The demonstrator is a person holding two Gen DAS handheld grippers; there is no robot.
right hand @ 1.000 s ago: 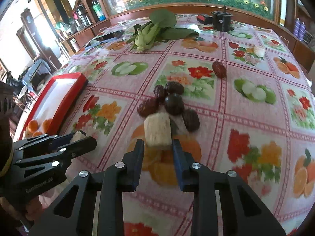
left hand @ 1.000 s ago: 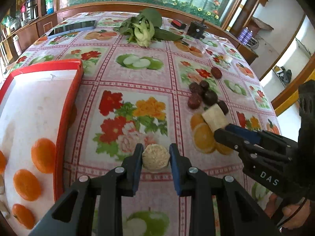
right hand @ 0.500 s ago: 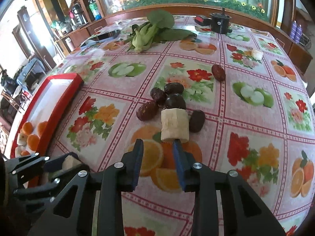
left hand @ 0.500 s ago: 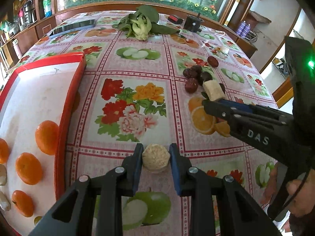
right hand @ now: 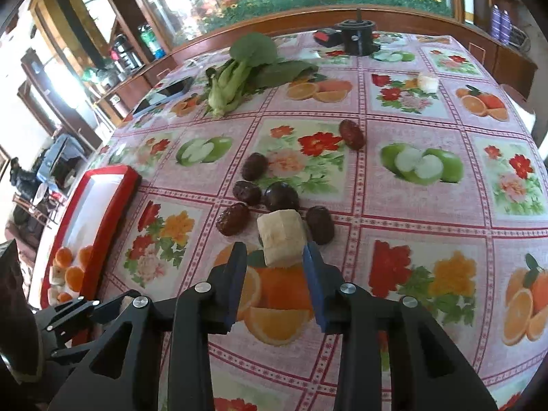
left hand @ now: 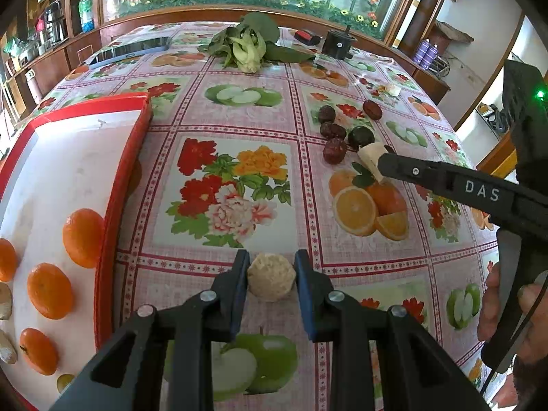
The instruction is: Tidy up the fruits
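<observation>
My left gripper is shut on a pale banana piece and holds it above the tablecloth, right of the red-rimmed white tray. The tray holds several tangerines and pale banana pieces. My right gripper is open, its fingers on either side of the near end of another banana piece that lies on the table. Several dark red dates lie around that piece, with one more further back. The right gripper also shows in the left wrist view.
A bunch of leafy greens lies at the back. A black round device, a red and black item and a phone are near the far edge. A small pale piece sits at the back right.
My left gripper has pulled back towards the near edge with the banana piece. My right gripper has opened wider and moved forward, its fingers now on either side of the other banana piece.
</observation>
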